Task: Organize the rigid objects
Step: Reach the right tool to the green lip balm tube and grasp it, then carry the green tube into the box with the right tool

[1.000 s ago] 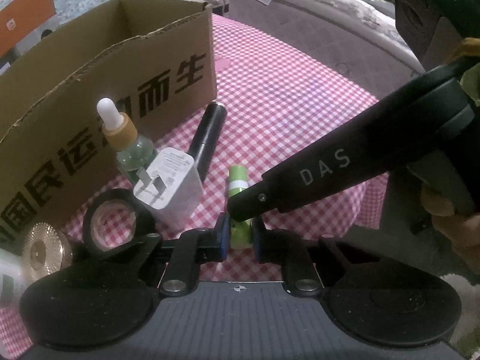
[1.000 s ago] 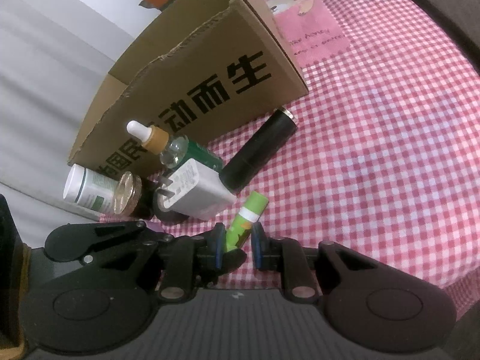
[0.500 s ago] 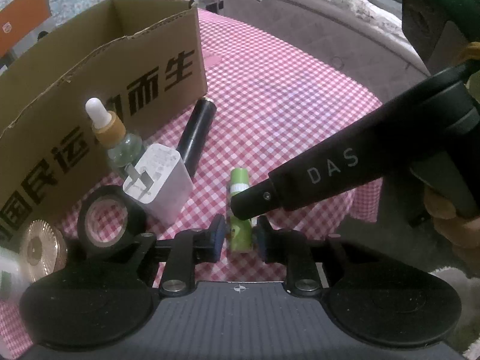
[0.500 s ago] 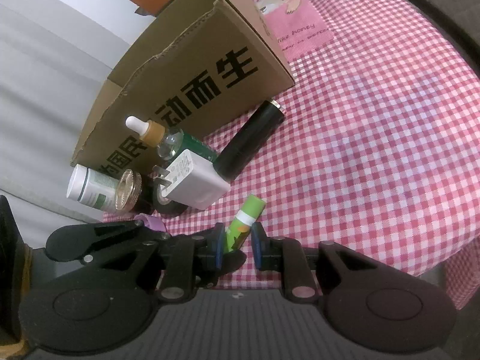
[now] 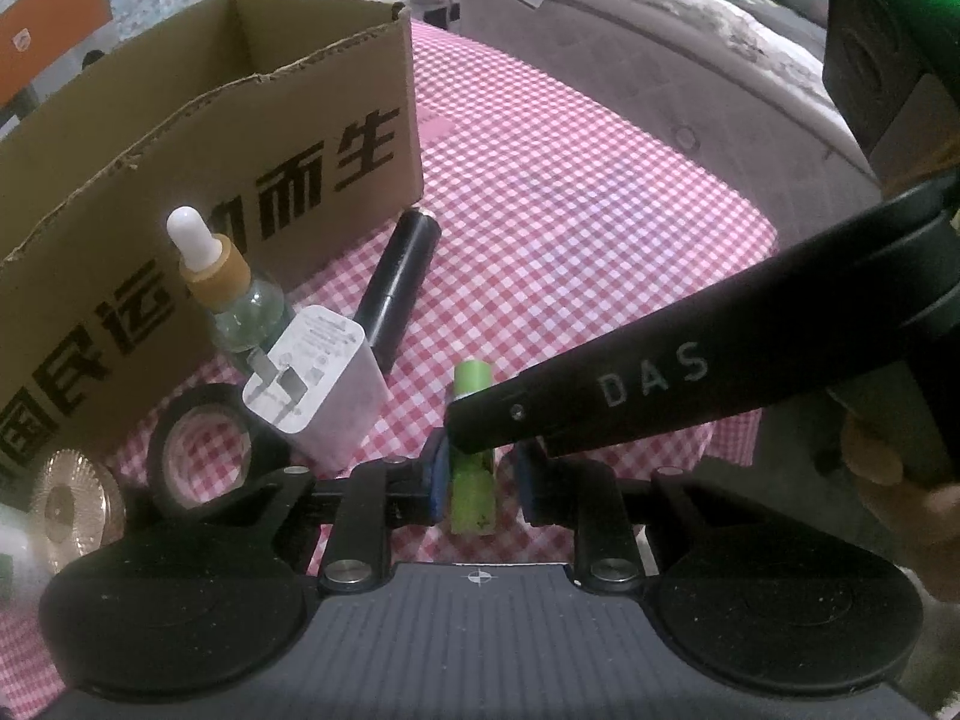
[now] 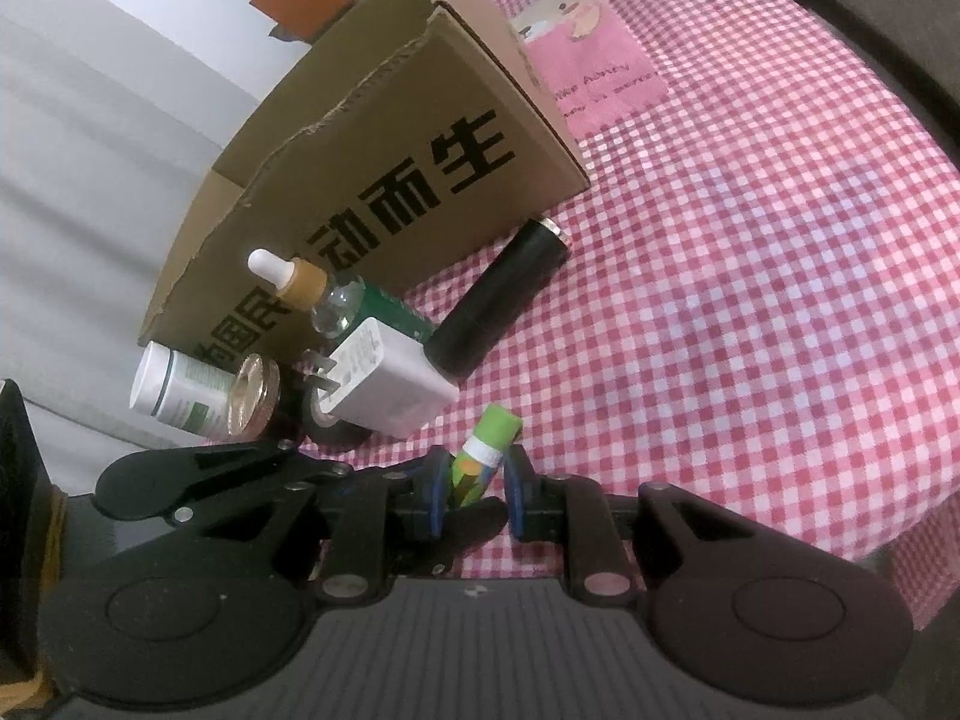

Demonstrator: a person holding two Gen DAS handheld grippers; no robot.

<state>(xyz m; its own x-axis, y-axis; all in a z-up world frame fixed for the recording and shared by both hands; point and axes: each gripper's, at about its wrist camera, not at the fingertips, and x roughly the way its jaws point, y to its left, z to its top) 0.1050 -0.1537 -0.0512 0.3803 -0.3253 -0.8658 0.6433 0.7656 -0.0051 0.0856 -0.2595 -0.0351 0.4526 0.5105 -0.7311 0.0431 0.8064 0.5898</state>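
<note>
A green tube [image 5: 474,480] lies on the red checked tablecloth [image 5: 570,192]. My left gripper [image 5: 477,474] has its pads on either side of the tube with small gaps. My right gripper [image 6: 474,486] also straddles the green tube [image 6: 486,450], with a gap at the right pad. The right gripper's black finger [image 5: 660,384] crosses over the tube in the left wrist view. Behind stand a cardboard box [image 5: 210,138], a dropper bottle [image 5: 222,288], a white charger [image 5: 324,390], a black cylinder [image 5: 402,282] and a tape roll [image 5: 198,444].
A gold-lidded jar [image 6: 252,396] and a white bottle [image 6: 174,390] lie left of the charger in front of the cardboard box [image 6: 390,138]. A pink card [image 6: 588,72] lies on the cloth beyond the box. The table edge runs along the right and near side.
Both grippers stay around the green tube. The views shifted slightly, and the box and the objects beside it stand a little differently in frame. The tube remains on the cloth.
</note>
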